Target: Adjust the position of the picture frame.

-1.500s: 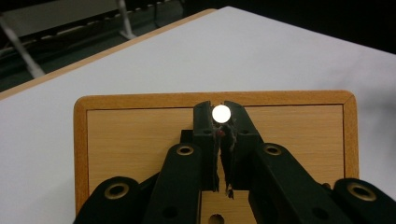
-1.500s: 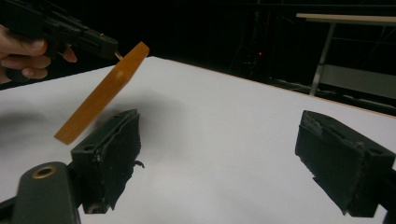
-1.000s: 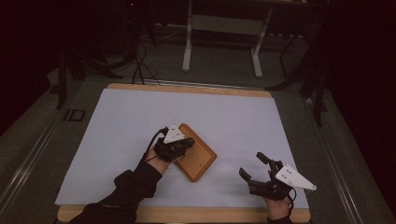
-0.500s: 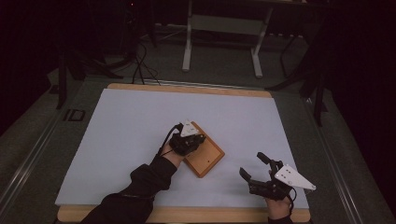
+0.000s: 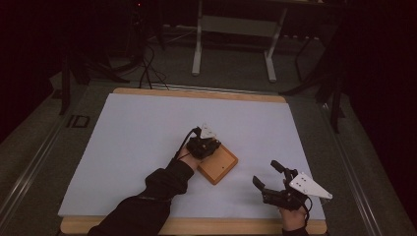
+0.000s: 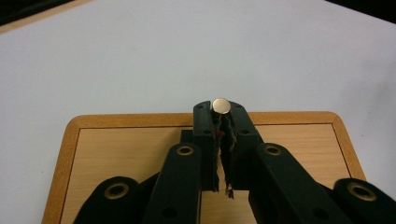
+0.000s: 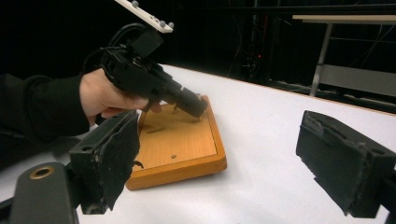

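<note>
board [image 6: 140,154]: light wood, smooth matt face, darker rounded rim, semi-gloss | pin [image 6: 221,106]: metal, shiny flat head | left gripper [image 6: 221,122]: matt black plastic, brass-look rivets | right gripper [image 7: 233,158]: rough, chipped black pads | table [image 5: 137,128]: smooth matt white top, wood edge

No text, label, brand, number or sign can be read on anything in these views
</note>
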`<state>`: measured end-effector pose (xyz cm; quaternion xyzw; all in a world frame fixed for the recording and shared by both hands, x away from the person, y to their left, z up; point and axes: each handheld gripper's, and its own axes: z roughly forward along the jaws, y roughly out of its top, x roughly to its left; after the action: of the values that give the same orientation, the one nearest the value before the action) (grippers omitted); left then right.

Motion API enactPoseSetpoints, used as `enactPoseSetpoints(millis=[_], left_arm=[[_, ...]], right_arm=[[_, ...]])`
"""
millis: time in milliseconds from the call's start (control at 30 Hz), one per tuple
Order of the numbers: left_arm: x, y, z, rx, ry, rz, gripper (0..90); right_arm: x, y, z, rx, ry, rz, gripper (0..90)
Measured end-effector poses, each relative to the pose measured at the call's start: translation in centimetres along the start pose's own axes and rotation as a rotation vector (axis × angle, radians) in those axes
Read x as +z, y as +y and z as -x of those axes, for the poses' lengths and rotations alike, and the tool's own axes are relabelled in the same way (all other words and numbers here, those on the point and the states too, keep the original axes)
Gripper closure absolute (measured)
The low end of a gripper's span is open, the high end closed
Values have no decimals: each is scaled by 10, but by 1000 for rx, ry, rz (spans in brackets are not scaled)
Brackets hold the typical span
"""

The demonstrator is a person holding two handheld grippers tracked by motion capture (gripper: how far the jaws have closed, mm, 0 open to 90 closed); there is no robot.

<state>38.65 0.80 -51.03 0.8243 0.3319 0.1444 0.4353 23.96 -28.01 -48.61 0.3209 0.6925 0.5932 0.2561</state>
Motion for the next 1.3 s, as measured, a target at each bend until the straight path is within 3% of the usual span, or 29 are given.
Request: enactPoseSetpoints(millis=[267, 533, 767, 800, 900, 967, 1033, 1200, 1300], left_arm=[[11, -1, -1, -12, -1, -35, 852], [13, -1, -3, -19, -10, -35, 851], [7, -1, -6, -29, -41, -44, 825], [-1, 0, -7, -36, -50, -38, 825], [-13, 3, -9, -22, -40, -14, 814], [-20, 6, -12, 0, -7, 0, 834], [-24, 10, -18, -4, 14, 3, 870], [-18, 14, -37, -19, 37, -9, 899], [-10, 16, -43, 0, 54, -25, 900]], right_arm=[[0, 0, 0, -3, -1, -5, 131], [1, 0, 0, -2, 5, -12, 133], [1, 0, -1, -7, 3, -13, 133], [1, 0, -1, -7, 3, -13, 133], [2, 0, -1, -8, 5, -13, 133], [2, 0, -2, -11, 6, -16, 133], [2, 0, -2, -9, 7, -16, 133], [2, 0, -3, -11, 9, -19, 133], [3, -1, -2, -7, 9, -23, 133]])
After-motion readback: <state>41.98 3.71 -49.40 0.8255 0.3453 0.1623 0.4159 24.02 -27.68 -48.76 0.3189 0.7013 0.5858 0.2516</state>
